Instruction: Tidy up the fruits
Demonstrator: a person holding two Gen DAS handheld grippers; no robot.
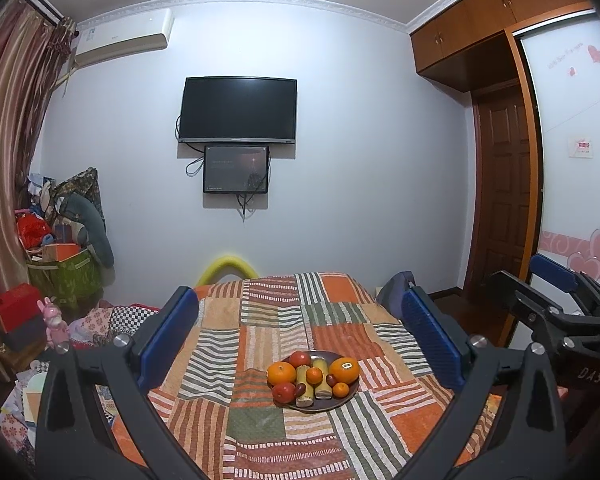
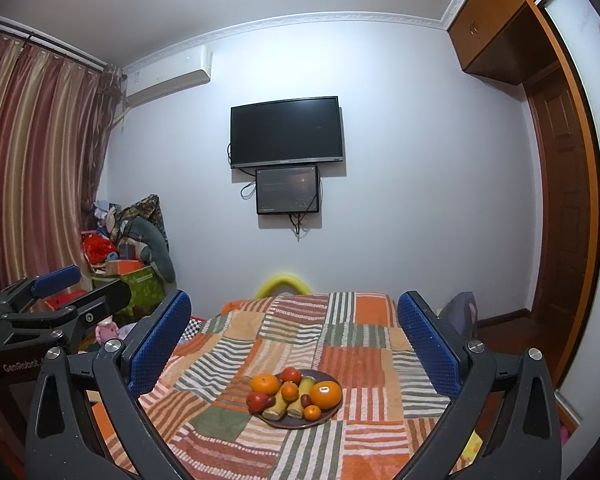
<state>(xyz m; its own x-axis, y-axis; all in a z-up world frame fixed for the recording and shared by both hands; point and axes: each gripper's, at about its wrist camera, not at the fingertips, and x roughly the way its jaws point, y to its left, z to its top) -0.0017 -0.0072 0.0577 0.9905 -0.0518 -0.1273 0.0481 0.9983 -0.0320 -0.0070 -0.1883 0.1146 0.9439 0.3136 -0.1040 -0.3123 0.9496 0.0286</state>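
A dark plate (image 1: 342, 401) (image 2: 327, 414) of fruit sits on the patchwork-covered bed (image 1: 260, 320) (image 2: 360, 340). It holds large oranges (image 1: 281, 373) (image 2: 325, 395), small oranges (image 1: 314, 375), red fruits (image 1: 299, 359) and two yellow-green cane pieces (image 1: 323, 378). My left gripper (image 1: 300, 340) is open and empty, raised above and short of the plate. My right gripper (image 2: 296, 344) is open and empty too, held level with the left. Each gripper shows at the edge of the other's view (image 1: 556, 292) (image 2: 56, 292).
A wall TV (image 1: 238, 110) and a smaller screen (image 1: 236, 169) hang on the far wall. Bags, boxes and toys (image 1: 64, 248) are piled at the left by the curtain. A wooden door (image 1: 500, 184) and wardrobe stand at the right.
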